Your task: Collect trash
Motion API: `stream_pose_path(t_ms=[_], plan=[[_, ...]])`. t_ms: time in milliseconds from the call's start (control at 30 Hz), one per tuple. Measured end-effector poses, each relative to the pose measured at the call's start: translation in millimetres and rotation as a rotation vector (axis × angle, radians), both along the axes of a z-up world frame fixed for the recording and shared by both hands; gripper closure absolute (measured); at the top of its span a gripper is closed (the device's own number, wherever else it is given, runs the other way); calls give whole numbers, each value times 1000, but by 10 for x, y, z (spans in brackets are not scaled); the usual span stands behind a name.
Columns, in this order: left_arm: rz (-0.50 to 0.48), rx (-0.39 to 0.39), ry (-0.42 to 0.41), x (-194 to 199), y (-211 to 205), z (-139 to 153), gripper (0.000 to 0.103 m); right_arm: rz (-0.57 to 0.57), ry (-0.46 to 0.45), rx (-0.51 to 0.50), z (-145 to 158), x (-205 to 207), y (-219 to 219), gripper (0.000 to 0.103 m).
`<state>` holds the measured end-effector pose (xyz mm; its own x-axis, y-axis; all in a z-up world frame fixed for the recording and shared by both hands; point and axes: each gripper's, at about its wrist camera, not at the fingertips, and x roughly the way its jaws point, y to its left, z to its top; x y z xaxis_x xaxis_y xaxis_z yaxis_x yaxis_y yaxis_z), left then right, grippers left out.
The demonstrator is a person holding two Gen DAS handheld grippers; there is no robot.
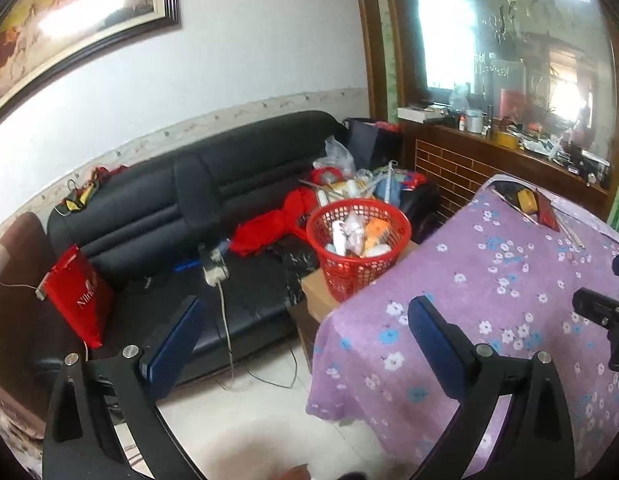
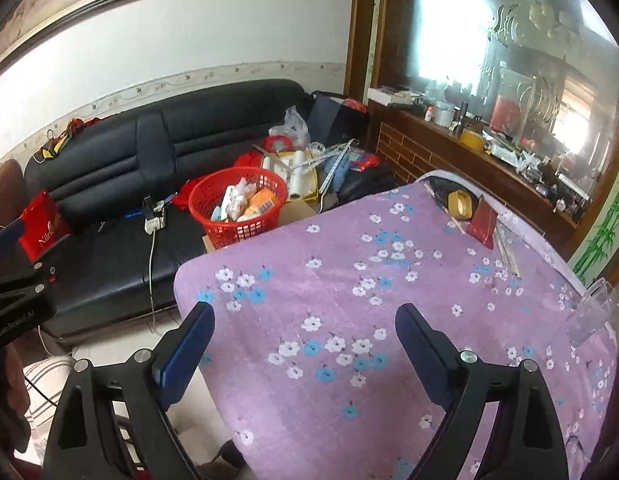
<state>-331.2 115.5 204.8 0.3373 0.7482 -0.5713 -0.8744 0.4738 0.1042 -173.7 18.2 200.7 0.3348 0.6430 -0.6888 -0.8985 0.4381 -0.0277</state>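
A red mesh basket [image 1: 359, 240] holding wrappers and other trash stands on a cardboard box by the table's far edge; it also shows in the right wrist view [image 2: 239, 210]. The table has a purple flowered cloth [image 1: 489, 300] [image 2: 389, 300]. My left gripper [image 1: 305, 324] is open and empty, held off the table's left corner above the floor. My right gripper [image 2: 305, 328] is open and empty above the cloth's near part. A yellow tape roll [image 2: 459, 204] and a red packet [image 2: 483, 220] lie at the table's far side.
A black sofa [image 1: 169, 208] with a red bag [image 1: 77, 300], a power strip [image 1: 213, 268], red cloth and clutter stands behind. A clear plastic cup [image 2: 593, 312] sits at the table's right edge. A wooden cabinet with a mirror [image 1: 509, 152] stands at the right.
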Motion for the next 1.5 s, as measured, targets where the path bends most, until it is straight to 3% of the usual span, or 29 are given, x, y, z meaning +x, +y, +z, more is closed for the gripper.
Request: stream_pose_path(t_ms=[167,700,1500], plan=[[53,-71,6,-78,110,-93,3,8,-4,-25,-83,-37,27,8],[75,-75,44,-97,119,-207,3,40,-69,-52,-121,-176,109,8],[91,-108,58,-186,120,-311,3,89,-68,-70,-159,-323,216,8]])
